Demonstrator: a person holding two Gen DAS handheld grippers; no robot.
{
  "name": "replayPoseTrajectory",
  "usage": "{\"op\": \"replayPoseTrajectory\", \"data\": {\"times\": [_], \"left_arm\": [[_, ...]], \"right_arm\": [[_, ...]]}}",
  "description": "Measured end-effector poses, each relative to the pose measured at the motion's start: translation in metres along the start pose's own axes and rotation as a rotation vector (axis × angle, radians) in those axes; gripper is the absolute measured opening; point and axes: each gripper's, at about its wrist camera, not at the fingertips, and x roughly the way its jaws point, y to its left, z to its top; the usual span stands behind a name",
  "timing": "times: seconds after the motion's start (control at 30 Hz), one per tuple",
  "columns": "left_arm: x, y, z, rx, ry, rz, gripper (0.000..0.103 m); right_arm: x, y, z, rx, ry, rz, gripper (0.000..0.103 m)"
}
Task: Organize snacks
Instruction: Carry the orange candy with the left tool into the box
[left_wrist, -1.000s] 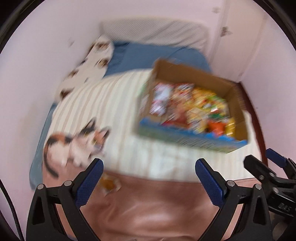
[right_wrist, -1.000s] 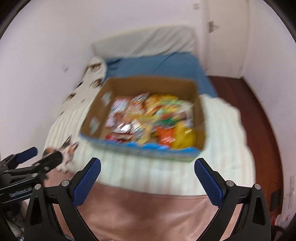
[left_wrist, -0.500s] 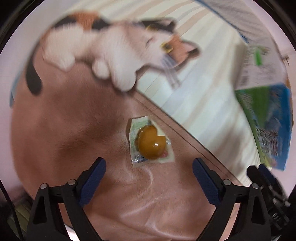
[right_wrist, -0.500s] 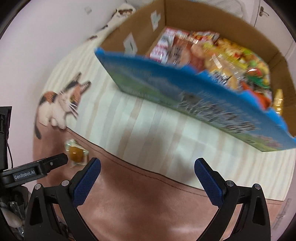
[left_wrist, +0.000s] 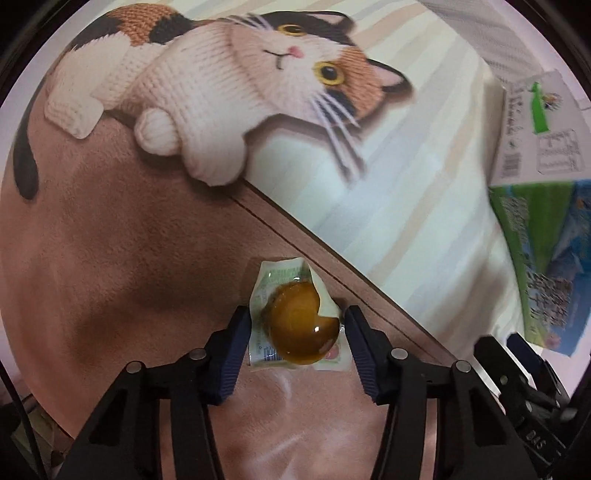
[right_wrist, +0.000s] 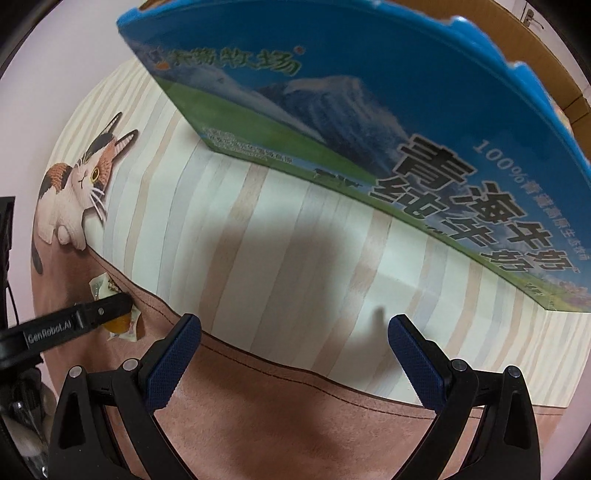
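Observation:
A clear snack packet (left_wrist: 299, 332) with a round amber-brown piece inside lies on the pink-brown band of the blanket (left_wrist: 110, 258). My left gripper (left_wrist: 295, 315) points straight down over it; its jaws are closing and the blue pads touch the wrapper's two side edges. In the right wrist view the same packet (right_wrist: 118, 326) shows partly behind a left finger (right_wrist: 107, 308). My right gripper (right_wrist: 295, 332) hangs open over the striped blanket, nothing between its fingers. The blue and green cardboard snack box (right_wrist: 332, 92) stands just beyond it.
A calico cat picture (left_wrist: 221, 92) is printed on the blanket beyond the packet. The box's corner (left_wrist: 535, 240) rises at the right of the left wrist view, with the right gripper's black frame (left_wrist: 517, 369) below it. Pale walls surround the bed.
Both grippers have dropped close to the blanket. The left jaws have gone from wide apart to narrow around the packet. The box now fills the top of the right view.

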Motion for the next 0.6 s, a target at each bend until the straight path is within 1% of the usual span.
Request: {"op": "replayPoseTrajectory", "data": {"times": [0.1, 0.17, 0.23, 0.27, 0.33, 0.43, 0.5, 0.53, 0.6], "left_arm": [[-0.017, -0.015, -0.011, 0.03, -0.003, -0.039, 0.044], [-0.036, -0.032, -0.018, 0.066, -0.018, -0.078, 0.044], [-0.056, -0.05, -0.022, 0.111, -0.053, -0.093, 0.043], [-0.067, -0.061, -0.025, 0.142, -0.064, -0.111, 0.043], [-0.087, -0.082, -0.027, 0.173, -0.09, -0.155, 0.043], [-0.118, -0.12, -0.026, 0.249, -0.131, -0.213, 0.043], [-0.136, -0.149, -0.018, 0.317, -0.157, -0.239, 0.043], [-0.144, -0.16, -0.009, 0.341, -0.174, -0.244, 0.044], [-0.154, -0.188, 0.007, 0.414, -0.207, -0.216, 0.044]], "right_arm": [[-0.008, -0.005, -0.001, 0.007, -0.008, 0.018, 0.103], [-0.017, -0.01, -0.006, 0.008, -0.017, 0.032, 0.103], [-0.03, -0.016, -0.013, 0.012, -0.038, 0.049, 0.103], [-0.04, -0.021, -0.016, 0.017, -0.056, 0.05, 0.103], [-0.062, -0.031, -0.021, 0.042, -0.085, 0.069, 0.103], [-0.093, -0.048, -0.026, 0.082, -0.145, 0.078, 0.103], [-0.119, -0.062, -0.024, 0.12, -0.193, 0.086, 0.103], [-0.133, -0.073, -0.021, 0.144, -0.221, 0.088, 0.103], [-0.154, -0.089, -0.017, 0.184, -0.265, 0.084, 0.103]]}}
